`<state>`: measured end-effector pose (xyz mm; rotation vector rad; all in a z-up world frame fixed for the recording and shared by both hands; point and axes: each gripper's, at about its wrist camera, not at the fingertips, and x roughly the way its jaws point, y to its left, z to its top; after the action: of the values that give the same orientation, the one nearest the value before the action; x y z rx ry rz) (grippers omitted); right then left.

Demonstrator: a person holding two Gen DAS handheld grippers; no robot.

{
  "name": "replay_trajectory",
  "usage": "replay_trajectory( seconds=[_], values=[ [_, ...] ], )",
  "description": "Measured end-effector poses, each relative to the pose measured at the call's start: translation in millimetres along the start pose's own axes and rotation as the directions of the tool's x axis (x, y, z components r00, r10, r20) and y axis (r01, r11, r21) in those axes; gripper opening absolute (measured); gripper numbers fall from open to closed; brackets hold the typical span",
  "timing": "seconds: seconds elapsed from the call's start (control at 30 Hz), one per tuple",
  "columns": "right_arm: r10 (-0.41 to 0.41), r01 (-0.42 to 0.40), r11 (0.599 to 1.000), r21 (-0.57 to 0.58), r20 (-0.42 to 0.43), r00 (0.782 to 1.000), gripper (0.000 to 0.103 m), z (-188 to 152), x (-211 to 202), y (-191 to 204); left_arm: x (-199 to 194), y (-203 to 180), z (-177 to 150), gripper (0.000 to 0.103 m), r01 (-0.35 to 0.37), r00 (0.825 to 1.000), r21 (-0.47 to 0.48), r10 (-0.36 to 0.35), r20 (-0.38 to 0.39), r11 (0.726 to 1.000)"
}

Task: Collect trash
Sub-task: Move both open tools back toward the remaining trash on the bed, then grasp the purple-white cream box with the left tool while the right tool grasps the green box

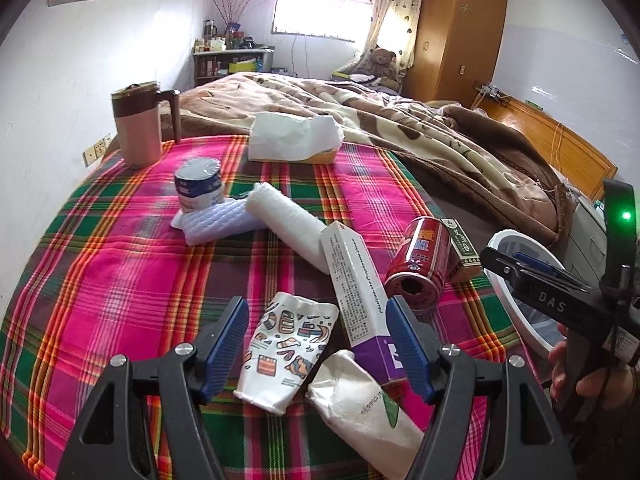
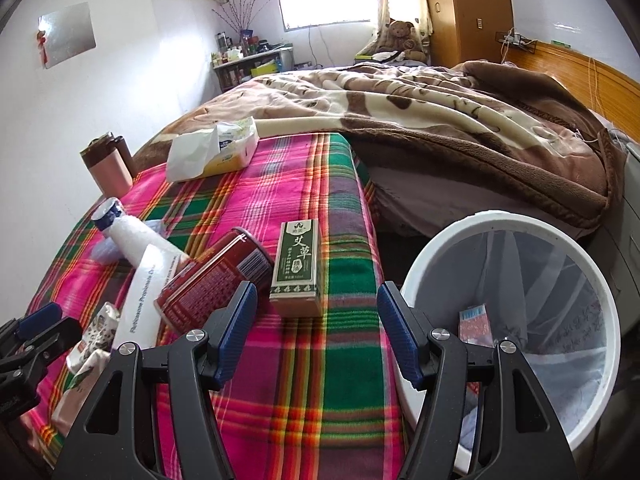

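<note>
We see a plaid cloth (image 1: 120, 280) spread over the foot of a bed, littered with trash, and we take the red can (image 1: 420, 264) as our landmark. It lies on its side with its open end toward the left wrist camera. Just beside it, on the side away from the bin, a long white-and-purple box (image 1: 356, 292) lies flat and touches a white foam roll (image 1: 288, 228). Nearer us than the can, 2 crumpled paper cups rest on the cloth: a patterned cup (image 1: 284, 352) and a plain white cup (image 1: 360, 412).

The left gripper (image 1: 318, 352) hangs over the patterned cup with its jaws apart, pressing on nothing.

From the right wrist we see a green box (image 2: 298, 268) with Chinese characters just beside the can, on its bin side. The right gripper (image 2: 316, 336) hovers nearer us than that box, jaws apart and empty.

Beyond the green box, off the cloth's edge, stands a white bin (image 2: 600, 320) lined with a clear bag, with a few scraps inside.

Well behind the can stand a pink mug (image 1: 138, 128), a tissue pack (image 1: 292, 136) and a rumpled brown blanket (image 1: 440, 132).
</note>
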<state>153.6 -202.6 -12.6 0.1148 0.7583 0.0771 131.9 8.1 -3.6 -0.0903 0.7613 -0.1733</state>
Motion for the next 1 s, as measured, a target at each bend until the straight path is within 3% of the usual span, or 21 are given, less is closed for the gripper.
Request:
replay_trajectory(
  seconds=[0.27, 0.43, 0.83, 1.0],
  values=[
    [0.003, -0.003, 1.0, -0.014, -0.041, 0.999, 0.064, 7.4, 16.2, -0.2, 22.2, -11.9, 6.6, 0.073, 0.056, 0.996, 0.004, -0.056, -0.068, 0.998],
    [0.007, -0.008, 1.0, -0.015, -0.057, 0.998, 0.064, 11.8, 24.1, -1.5, 30.6, -21.7, 6.1, 0.073, 0.054, 0.994, 0.025, -0.052, -0.093, 0.998],
    [0.041, -0.041, 0.999, -0.001, -0.082, 0.996, 0.064, 16.7, 35.1, -6.9, 44.8, -33.6, 6.3, 0.073, 0.01, 0.994, 0.072, -0.002, -0.113, 0.997],
    [0.083, -0.082, 0.997, 0.014, -0.097, 0.992, 0.055, 17.4, 38.8, -8.5, 49.6, -31.8, 7.2, 0.073, -0.051, 0.991, 0.099, 0.062, -0.12, 0.994]
  ],
)
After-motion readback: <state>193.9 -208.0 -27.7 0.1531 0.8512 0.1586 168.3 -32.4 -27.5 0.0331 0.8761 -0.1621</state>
